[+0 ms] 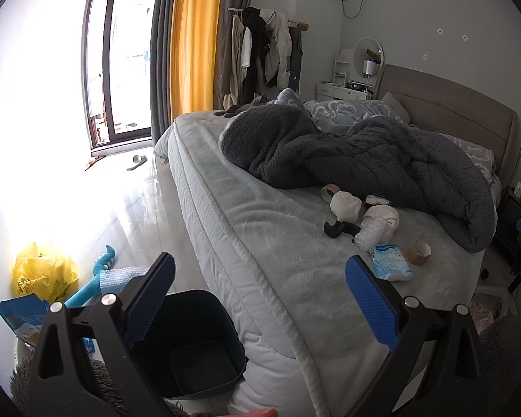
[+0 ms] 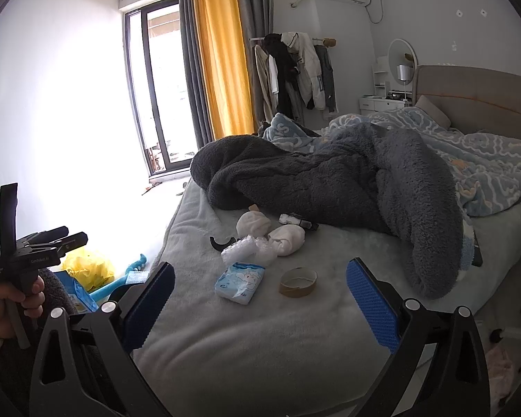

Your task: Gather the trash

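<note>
A dark trash bin (image 1: pixel 191 344) stands on the floor against the bed's side, and my left gripper (image 1: pixel 260 299) hangs open over its rim and the mattress edge, holding nothing. On the bed lie a blue-and-white tissue pack (image 2: pixel 239 282), a brown tape core (image 2: pixel 298 281), crumpled bubble wrap (image 2: pixel 250 248), two white wads (image 2: pixel 286 239) and a black hook-shaped piece (image 2: pixel 220 243). My right gripper (image 2: pixel 260 304) is open just short of the tissue pack and tape core. From the left wrist these show as tissue pack (image 1: pixel 390 262) and tape core (image 1: pixel 419 252).
A bulky grey blanket (image 2: pixel 330 180) lies just behind the litter. On the floor by the wall are a yellow bag (image 1: pixel 43 272), a blue packet (image 1: pixel 22 316) and a teal toy (image 1: pixel 97 278). A hand (image 2: pixel 17 299) holds the left gripper (image 2: pixel 76 236) at far left.
</note>
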The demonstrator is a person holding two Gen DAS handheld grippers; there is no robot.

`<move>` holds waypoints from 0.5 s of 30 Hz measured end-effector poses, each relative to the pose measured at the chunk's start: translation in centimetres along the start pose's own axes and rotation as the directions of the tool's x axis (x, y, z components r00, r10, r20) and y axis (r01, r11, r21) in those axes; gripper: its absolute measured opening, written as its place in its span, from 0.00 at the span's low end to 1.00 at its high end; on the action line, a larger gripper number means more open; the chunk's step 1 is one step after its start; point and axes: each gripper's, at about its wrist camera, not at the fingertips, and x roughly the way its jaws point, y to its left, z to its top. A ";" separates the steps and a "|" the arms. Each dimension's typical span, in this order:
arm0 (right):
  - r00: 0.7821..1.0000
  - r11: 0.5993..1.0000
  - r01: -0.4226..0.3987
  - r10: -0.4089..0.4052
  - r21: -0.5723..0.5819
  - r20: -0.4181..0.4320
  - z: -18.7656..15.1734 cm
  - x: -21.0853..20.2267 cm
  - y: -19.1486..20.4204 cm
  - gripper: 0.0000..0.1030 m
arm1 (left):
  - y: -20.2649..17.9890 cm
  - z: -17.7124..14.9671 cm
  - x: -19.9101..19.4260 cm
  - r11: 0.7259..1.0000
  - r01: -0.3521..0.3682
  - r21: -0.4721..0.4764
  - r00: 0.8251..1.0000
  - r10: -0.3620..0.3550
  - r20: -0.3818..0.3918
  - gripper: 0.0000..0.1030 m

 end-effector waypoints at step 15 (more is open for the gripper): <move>1.000 1.000 0.002 -0.002 -0.001 -0.001 -0.1 0.2 0.1 0.97 | 0.0 0.0 0.0 1.000 0.000 -0.001 1.000 0.000 -0.002 0.97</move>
